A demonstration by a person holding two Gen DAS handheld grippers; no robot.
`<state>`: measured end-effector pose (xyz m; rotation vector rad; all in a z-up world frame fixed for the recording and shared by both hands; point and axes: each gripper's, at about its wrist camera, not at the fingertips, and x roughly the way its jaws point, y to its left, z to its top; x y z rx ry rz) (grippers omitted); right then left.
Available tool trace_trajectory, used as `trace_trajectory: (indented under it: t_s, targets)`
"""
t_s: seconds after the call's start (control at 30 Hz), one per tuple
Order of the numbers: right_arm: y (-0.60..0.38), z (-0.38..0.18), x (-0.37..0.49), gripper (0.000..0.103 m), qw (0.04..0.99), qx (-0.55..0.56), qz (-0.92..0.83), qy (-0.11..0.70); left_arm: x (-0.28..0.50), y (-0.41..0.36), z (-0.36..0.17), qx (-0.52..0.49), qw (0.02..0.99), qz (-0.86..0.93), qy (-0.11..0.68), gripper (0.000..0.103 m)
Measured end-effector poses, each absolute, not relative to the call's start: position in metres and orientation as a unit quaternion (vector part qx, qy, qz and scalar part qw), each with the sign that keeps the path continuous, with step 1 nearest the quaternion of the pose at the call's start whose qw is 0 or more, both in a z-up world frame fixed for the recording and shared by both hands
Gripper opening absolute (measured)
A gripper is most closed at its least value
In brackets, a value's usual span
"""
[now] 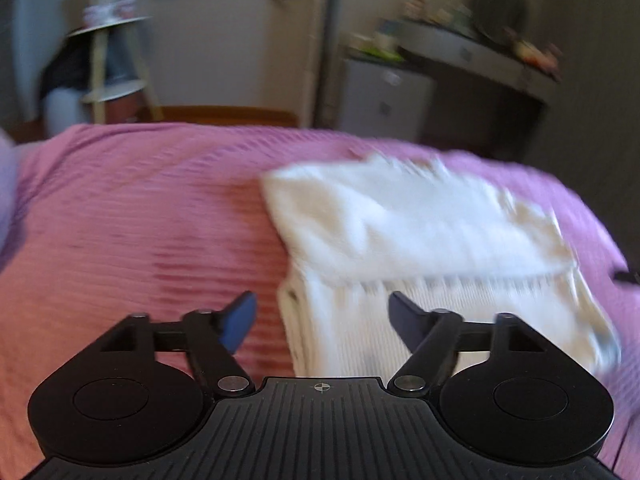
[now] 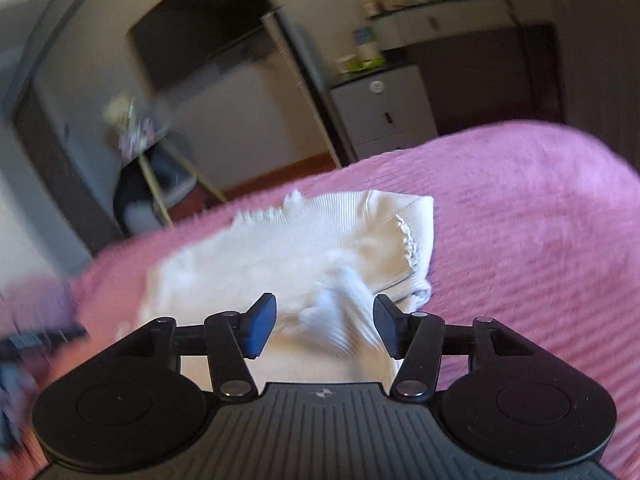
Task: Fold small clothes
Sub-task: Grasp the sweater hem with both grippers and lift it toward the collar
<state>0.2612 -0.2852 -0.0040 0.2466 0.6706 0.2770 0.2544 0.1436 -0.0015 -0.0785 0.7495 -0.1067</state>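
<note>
A small white ribbed garment lies folded on the pink bedspread, just ahead and right of my left gripper. The left gripper is open and empty, its jaws wide over the garment's near left edge. In the right wrist view the same white garment lies ahead, with a frilled edge at its right side. My right gripper is open and empty, with a raised fold of the garment between its blue fingertips. Both views are motion blurred.
The pink bedspread ends at the far edge. Beyond it stand a small white shelf stand, a white drawer cabinet and a dark desk with clutter. A dark object lies at the left of the bed.
</note>
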Motion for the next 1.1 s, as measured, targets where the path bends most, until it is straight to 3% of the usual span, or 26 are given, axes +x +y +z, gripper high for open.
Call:
trace_trajectory:
  t_s: [0.07,0.23,0.33,0.4,0.43,0.47,0.5,0.53,0.57,1.1]
  targets:
    - [-0.280,-0.016,0.267,0.053,0.925,0.081,0.137,0.344,0.257,0.138,-0.019,-0.018,0.922,-0.064,0.382,0.086]
    - [-0.271,-0.042,0.282,0.053,0.919,0.047,0.121,0.374,0.269,0.140,-0.051,-0.037,0.907,-0.053,0.416,0.085]
    - [-0.273,-0.053,0.291,0.053,0.913,0.057,0.105,0.391,0.278,0.146,-0.061,-0.077,0.890,-0.056,0.446,0.065]
    - [-0.273,-0.059,0.296,0.053,0.911,0.059,0.099,0.397,0.283,0.147,-0.059,-0.089,0.891,-0.047,0.444,0.058]
    - [-0.273,-0.061,0.298,0.053,0.910,0.060,0.098,0.398,0.284,0.147,-0.055,-0.087,0.892,-0.046,0.440,0.045]
    - [-0.272,-0.062,0.298,0.052,0.910,0.059,0.100,0.398,0.285,0.146,-0.052,-0.085,0.894,-0.045,0.438,0.026]
    - [-0.271,-0.062,0.298,0.042,0.911,0.055,0.102,0.395,0.288,0.145,-0.052,-0.085,0.894,-0.044,0.439,0.017]
    - [-0.270,-0.061,0.297,0.022,0.913,0.048,0.105,0.390,0.289,0.145,-0.051,-0.089,0.892,-0.044,0.440,0.017]
    - [-0.270,-0.060,0.296,0.017,0.914,0.046,0.109,0.387,0.291,0.144,-0.051,-0.090,0.892,-0.041,0.441,0.016]
    - [-0.265,-0.010,0.271,0.010,0.949,0.026,0.124,0.289,0.273,0.145,-0.001,-0.067,0.922,-0.033,0.380,0.015]
